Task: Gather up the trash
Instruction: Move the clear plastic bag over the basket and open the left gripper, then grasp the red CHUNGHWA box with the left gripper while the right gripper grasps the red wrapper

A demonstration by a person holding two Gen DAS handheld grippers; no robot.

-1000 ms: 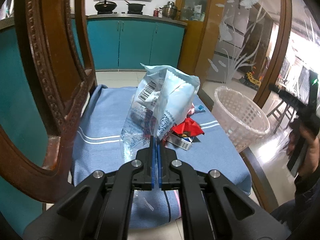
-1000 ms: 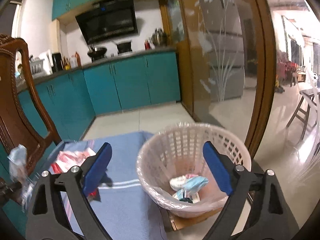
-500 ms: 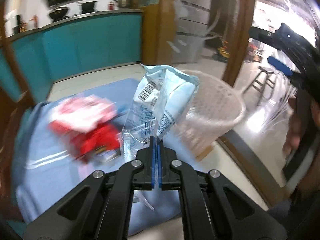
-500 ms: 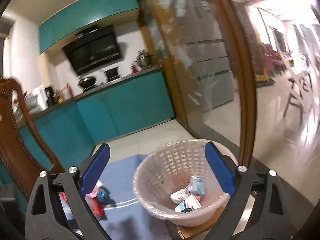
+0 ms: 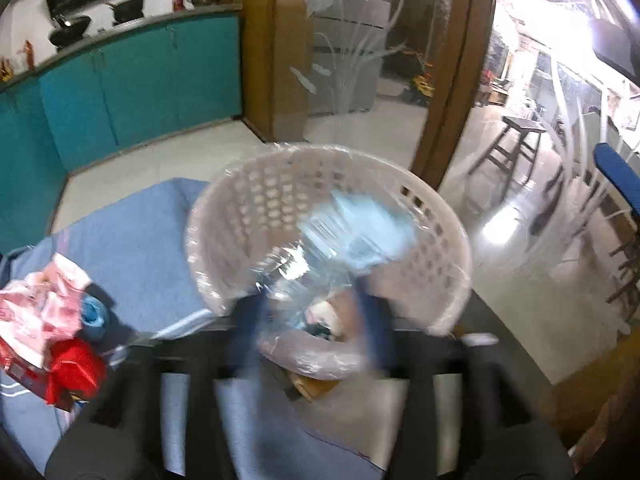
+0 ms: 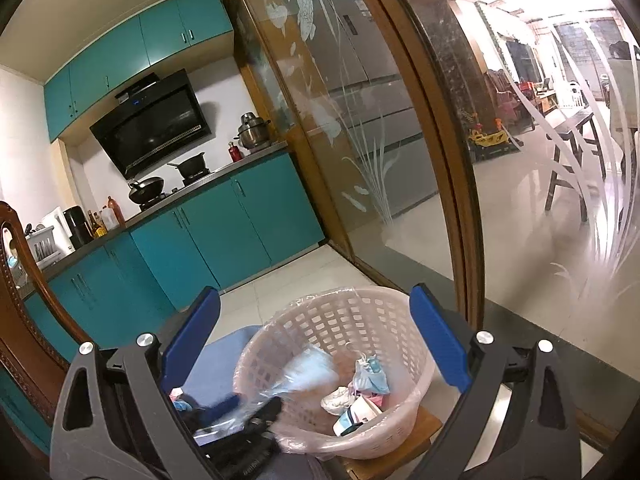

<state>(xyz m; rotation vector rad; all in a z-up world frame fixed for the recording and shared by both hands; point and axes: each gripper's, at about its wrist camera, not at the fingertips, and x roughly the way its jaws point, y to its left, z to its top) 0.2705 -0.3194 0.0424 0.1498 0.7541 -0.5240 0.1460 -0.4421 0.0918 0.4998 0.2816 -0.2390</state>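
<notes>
Drop step in hand. White basket (image 5: pixel 420 216) on the blue cloth (image 5: pixel 132 232): clear wrapper (image 5: pixel 344 236) seen over its mouth, blurred. Left gripper (image 5: pixel 308 320) jaws just opened, wrapper apparently released. Right gripper (image 6: pixel 316 340) apart, empty. Next, judged: red wrappers (image 5: pixel 52 336) to be fetched.

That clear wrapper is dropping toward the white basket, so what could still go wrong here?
The light wrapper, just let go as the left claw opened, could catch on the basket rim or its plastic liner and slide out. The basket sits near the table's edge, so a bump might tip it. More trash still waits on the cloth.
</notes>
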